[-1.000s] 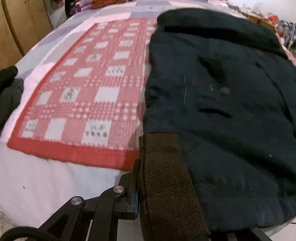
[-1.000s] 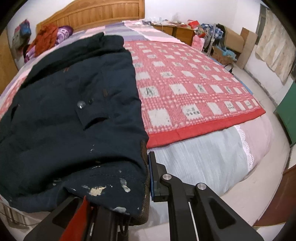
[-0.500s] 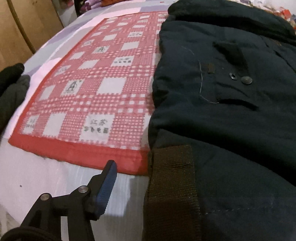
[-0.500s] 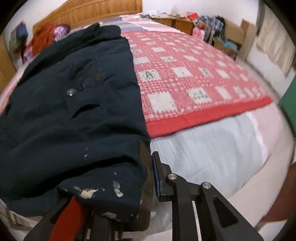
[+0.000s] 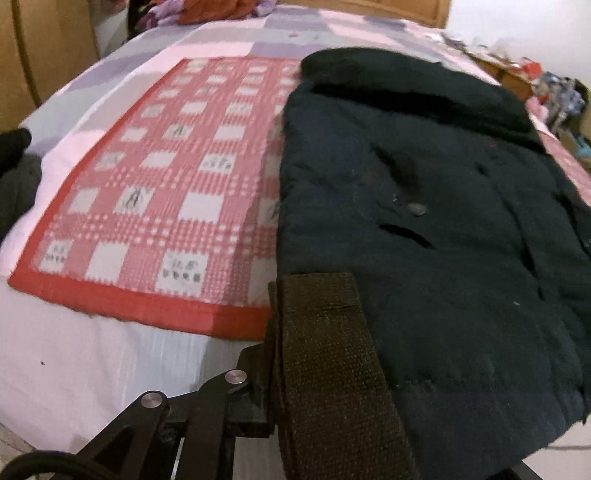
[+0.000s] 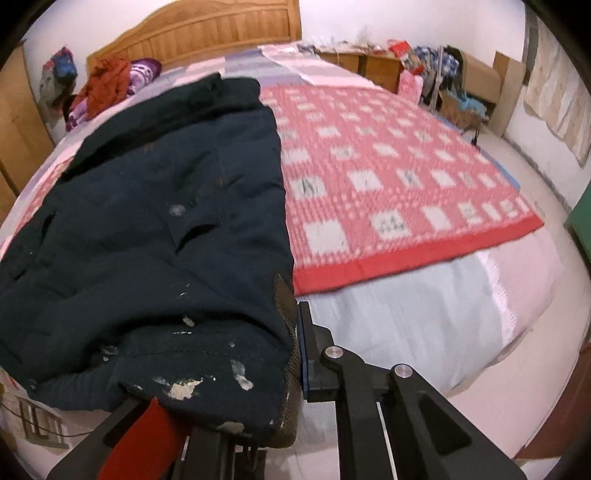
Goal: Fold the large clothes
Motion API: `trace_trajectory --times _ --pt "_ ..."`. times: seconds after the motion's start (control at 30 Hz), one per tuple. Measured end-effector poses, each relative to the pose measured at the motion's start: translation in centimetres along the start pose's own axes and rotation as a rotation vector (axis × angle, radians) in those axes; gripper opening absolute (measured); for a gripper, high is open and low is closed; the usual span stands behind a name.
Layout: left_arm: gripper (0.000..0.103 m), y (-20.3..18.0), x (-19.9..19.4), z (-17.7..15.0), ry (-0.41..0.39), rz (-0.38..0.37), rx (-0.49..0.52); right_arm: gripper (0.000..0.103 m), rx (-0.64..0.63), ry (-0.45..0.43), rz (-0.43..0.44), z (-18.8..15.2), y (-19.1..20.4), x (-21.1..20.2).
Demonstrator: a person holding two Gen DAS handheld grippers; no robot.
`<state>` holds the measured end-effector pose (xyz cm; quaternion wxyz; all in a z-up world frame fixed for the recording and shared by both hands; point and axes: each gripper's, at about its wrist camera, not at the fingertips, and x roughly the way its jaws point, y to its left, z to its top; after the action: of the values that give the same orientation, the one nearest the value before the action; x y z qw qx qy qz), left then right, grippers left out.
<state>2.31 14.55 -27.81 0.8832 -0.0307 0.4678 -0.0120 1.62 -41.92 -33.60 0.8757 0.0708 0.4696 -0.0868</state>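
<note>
A large dark navy jacket (image 5: 424,221) lies flat on the bed, collar at the far end, hem toward me. Its brown ribbed band (image 5: 325,350) hangs over the near bed edge. My left gripper (image 5: 275,369) is closing tight on that band at the jacket's left hem corner; only its left finger (image 5: 255,387) shows. In the right wrist view the jacket (image 6: 166,221) fills the left side, with paint flecks near the hem. My right gripper (image 6: 295,354) is closing with the right hem corner and its brown edge (image 6: 284,306) pinched against the blue pad; the other finger is under the cloth.
A red checked blanket (image 5: 166,192) (image 6: 388,192) covers the bed under and beside the jacket. A dark garment (image 5: 14,177) lies at the left bed edge. Loose clothes (image 6: 107,85) pile up by the wooden headboard (image 6: 207,33). Cluttered cabinets (image 6: 369,62) stand along the right.
Half a second ago the left jaws stood open beside the brown band; now they are shut on it again. Both grippers have risen a little with the hem.
</note>
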Motion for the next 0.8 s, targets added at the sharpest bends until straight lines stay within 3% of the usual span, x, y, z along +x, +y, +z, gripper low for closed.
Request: trace_trajectory --times 0.13,0.23,0.53,0.67,0.8 --pt "0.009 -0.2 -2.1 -0.4 -0.001 -0.026 -0.005 0.009 0.018 -0.019 0.009 0.7 -0.8 -2.5" --pt "0.009 -0.1 -3.7 -2.1 0.04 -0.031 -0.011 0.009 -0.013 -0.006 0.015 0.3 -0.9 -4.5" --pt "0.009 0.1 -9.8 -7.0 0.212 -0.038 -0.043 0.009 -0.071 0.156 0.009 -3.1 -2.0 -11.9" --pt "0.009 0.4 -10.9 -5.9 0.212 -0.028 -0.034 0.009 -0.081 0.204 -0.004 -2.8 -2.5 -14.7" --pt "0.009 1.2 -10.6 -0.7 0.133 -0.028 -0.058 0.009 -0.096 0.139 -0.002 1.2 -2.1 -15.8"
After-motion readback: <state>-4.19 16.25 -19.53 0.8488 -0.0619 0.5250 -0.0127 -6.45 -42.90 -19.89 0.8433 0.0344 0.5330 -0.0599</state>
